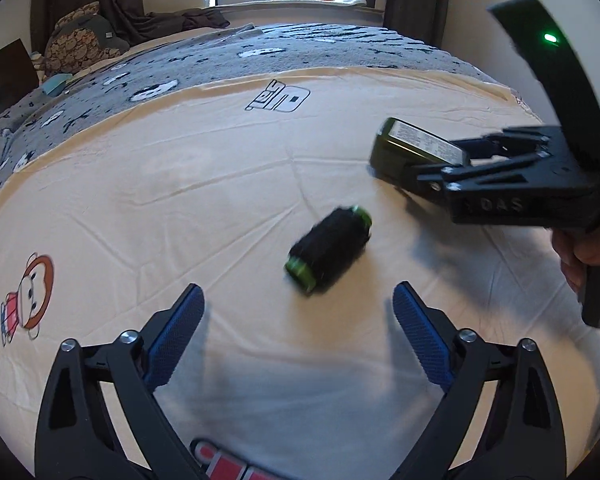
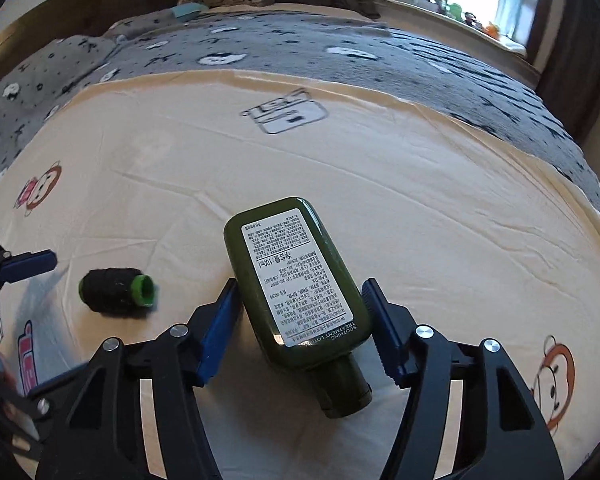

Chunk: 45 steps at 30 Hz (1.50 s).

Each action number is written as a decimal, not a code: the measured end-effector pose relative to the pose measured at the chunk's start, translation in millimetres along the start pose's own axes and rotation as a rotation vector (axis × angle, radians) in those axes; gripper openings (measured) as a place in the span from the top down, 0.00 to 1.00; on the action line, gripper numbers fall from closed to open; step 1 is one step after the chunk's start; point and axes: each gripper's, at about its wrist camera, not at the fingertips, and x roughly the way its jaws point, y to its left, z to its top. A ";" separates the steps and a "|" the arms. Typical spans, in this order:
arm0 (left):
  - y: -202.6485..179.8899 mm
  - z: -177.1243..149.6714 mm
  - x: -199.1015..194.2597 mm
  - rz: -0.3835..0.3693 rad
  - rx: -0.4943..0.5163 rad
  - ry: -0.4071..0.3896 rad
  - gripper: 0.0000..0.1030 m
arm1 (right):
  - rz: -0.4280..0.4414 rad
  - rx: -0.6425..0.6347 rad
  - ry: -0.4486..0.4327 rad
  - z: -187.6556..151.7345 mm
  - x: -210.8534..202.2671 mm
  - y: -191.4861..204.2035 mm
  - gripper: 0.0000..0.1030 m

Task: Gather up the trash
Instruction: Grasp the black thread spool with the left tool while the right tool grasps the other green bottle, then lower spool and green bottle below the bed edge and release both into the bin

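Glossy green plastic bottle (image 2: 300,280) on creased matt cloth sheet (image 2: 420,200).

Green lotion bottle lying between the right tongs on a cream bed sheet

The green bottle (image 2: 300,280) is seen label-up between the blue pads (image 2: 216,330) of the right tongs (image 2: 300,330), the left pad at its side, the right pad just apart. A black roll with green ends (image 2: 116,290) lies left of the tongs, beside the left tongs (image 2: 24,266).

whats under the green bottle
The green bottle lies label-up on the cream sheet, between the right gripper fingers. Only sheet shows around it; the patch directly beneath is covered by the bottle.
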 end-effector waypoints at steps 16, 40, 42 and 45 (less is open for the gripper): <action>-41.1 -1.1 -17.2 -0.030 0.029 0.013 0.60 | -0.040 0.099 -0.033 -69.9 -73.0 -21.1 0.41; -103.1 -230.2 -215.8 -0.166 0.041 -0.127 0.60 | 0.006 0.075 -0.187 -310.0 -257.0 81.8 0.42; -106.7 -252.1 -217.3 -0.179 0.046 -0.105 0.60 | 0.015 0.096 -0.175 -329.8 -255.5 89.8 0.42; -110.1 -279.0 -214.9 -0.200 0.050 -0.061 0.60 | 0.004 0.121 -0.141 -352.7 -245.0 102.7 0.42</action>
